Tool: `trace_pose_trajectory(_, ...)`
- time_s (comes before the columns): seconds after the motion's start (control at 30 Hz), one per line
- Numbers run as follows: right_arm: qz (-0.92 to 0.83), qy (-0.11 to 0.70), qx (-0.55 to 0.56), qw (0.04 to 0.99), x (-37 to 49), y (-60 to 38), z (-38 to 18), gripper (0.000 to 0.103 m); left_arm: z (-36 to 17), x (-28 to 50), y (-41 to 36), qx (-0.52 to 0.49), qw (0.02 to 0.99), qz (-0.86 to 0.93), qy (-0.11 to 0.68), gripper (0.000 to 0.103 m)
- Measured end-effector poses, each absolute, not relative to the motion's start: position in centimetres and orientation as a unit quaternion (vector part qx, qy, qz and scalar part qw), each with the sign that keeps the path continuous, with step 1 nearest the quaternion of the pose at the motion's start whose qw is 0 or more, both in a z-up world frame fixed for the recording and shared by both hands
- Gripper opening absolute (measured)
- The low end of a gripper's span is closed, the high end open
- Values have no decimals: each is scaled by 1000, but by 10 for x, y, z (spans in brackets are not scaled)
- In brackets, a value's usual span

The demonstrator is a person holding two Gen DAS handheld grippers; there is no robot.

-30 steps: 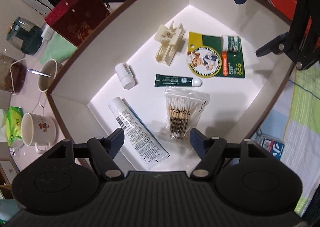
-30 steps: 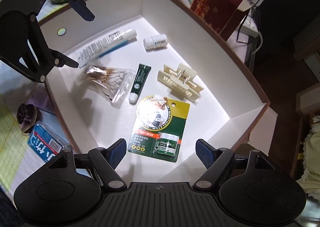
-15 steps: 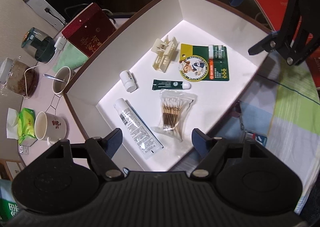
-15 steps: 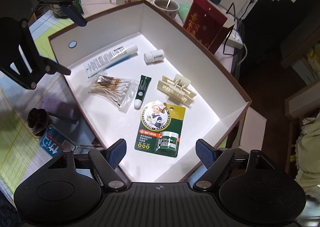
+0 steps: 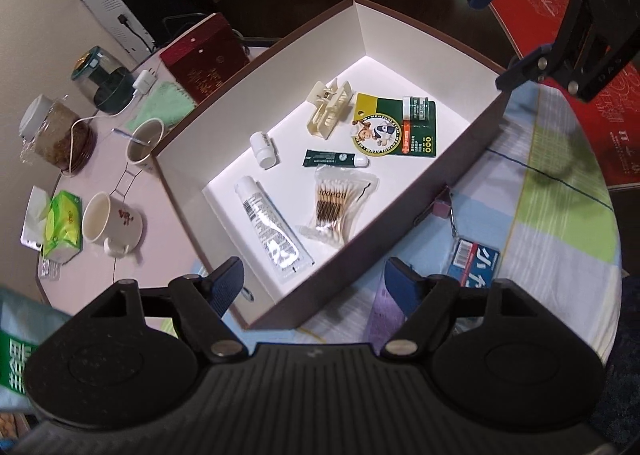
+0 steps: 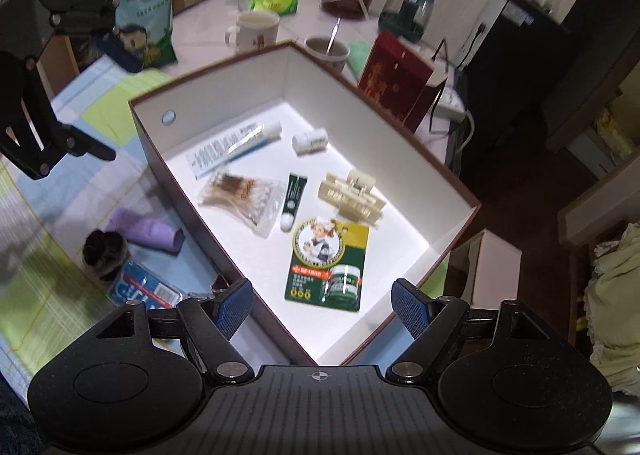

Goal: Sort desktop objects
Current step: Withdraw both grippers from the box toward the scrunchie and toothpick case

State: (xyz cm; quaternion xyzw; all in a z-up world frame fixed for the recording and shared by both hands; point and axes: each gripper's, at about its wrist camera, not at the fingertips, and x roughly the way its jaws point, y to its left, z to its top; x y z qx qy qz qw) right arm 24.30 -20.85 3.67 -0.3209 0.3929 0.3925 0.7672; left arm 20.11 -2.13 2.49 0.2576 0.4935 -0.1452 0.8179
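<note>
The crinkly, light cotton-swab bag [image 5: 338, 207] is best pinched mid-body (both grippers [image 5: 314, 281] [image 6: 322, 305] are held apart, empty).

box [image 5: 400, 35] open-topped, walls [image 6: 224, 247] ringing items

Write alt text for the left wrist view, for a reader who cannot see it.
An open box with white walls holds a white tube, a bag of cotton swabs, a small white bottle, a green tube, a cream clip and a carded balm jar. The open left gripper hovers empty above its near corner; mugs stand to the left.
</note>
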Motion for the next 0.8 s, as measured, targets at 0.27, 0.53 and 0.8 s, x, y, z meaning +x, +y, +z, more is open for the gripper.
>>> trace_pose_trajectory(0.27,439,341,-280,783,209,-224,58,79,28,170,5,232,827,-131,495,76)
trace_pose_trajectory(0.53,483,338,-272,761,179,-229,42,79,5,138,14,203,829,-134,503,76)
trace_pose_trajectory(0.8,424,426,-173,780,183,-246,-25,79,-44,117,16,84,837,-126,526,76)
